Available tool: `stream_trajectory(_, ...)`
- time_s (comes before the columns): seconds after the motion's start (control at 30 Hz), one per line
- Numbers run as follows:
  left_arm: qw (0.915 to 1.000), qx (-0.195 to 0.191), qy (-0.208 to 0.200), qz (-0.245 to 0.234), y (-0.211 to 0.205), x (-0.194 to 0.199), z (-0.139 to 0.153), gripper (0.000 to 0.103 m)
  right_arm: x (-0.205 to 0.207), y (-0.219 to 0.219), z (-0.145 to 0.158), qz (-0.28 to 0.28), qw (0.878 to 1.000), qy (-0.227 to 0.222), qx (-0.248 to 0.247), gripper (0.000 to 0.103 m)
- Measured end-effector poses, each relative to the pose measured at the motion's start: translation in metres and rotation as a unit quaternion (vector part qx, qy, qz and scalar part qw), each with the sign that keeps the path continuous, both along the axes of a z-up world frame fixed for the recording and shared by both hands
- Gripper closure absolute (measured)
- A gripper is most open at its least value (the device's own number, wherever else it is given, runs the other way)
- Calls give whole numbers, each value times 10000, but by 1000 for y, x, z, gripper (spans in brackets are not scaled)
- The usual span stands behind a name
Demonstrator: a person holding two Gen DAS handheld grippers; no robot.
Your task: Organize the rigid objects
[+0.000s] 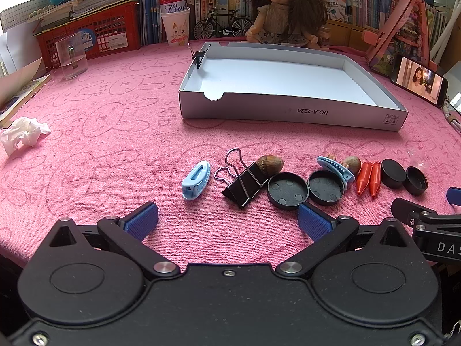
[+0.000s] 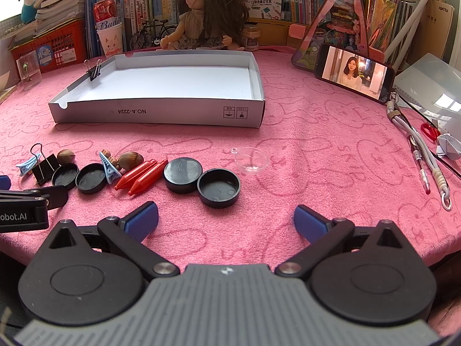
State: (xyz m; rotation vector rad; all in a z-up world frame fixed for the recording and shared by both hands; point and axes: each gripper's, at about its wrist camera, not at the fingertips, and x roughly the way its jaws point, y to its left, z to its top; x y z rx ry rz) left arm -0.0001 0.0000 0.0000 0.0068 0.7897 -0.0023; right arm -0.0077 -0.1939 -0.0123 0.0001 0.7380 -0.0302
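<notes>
**Both tongs wide, nothing held**

Pink tabletop (image 1: 100, 121) fills the frame; white box (image 1: 288, 109) sits upper centre. Left tongs (image 1: 227, 219) and right tongs (image 2: 226, 219) gape wide, empty. Black caps (image 2: 201, 180), binder clip (image 1: 245, 183) line mid-frame.

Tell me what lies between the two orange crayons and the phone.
In the right wrist view: two black caps nearest the orange crayons, a clear plastic dish, then bare pink cloth up to the phone.
</notes>
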Motion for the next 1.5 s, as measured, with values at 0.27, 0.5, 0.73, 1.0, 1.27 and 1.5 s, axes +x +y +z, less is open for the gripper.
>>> stream_trajectory(0.27, 10000, 0, -2, 0, 0, 0, 0, 0, 0, 0, 0, 0, 10000, -1, -1, 0)
stream_trajectory(0.5, 10000, 0, -2, 1, 0, 0, 0, 0, 0, 0, 0, 0, 10000, -3, -2, 0)
stream_trajectory(0.73, 10000, 1, -6, -1, 0, 0, 0, 0, -1, 0, 0, -1, 10000, -4, -2, 0)
stream_trajectory(1.0, 10000, 14, -41, -11, 0, -2, 1, 0, -1, 0, 0, -1, 10000, -8, -2, 0)
stream_trajectory(1.27, 10000, 15, -22, -16, 0, 0, 0, 0, -2, -1, -1, 13, 10000, 1, -1, 0)
stream_trajectory(1.5, 10000, 21, 20, -78, 1, 2, 2, 0, -2, -1, -1, 27, 10000, -96, 1, 0)
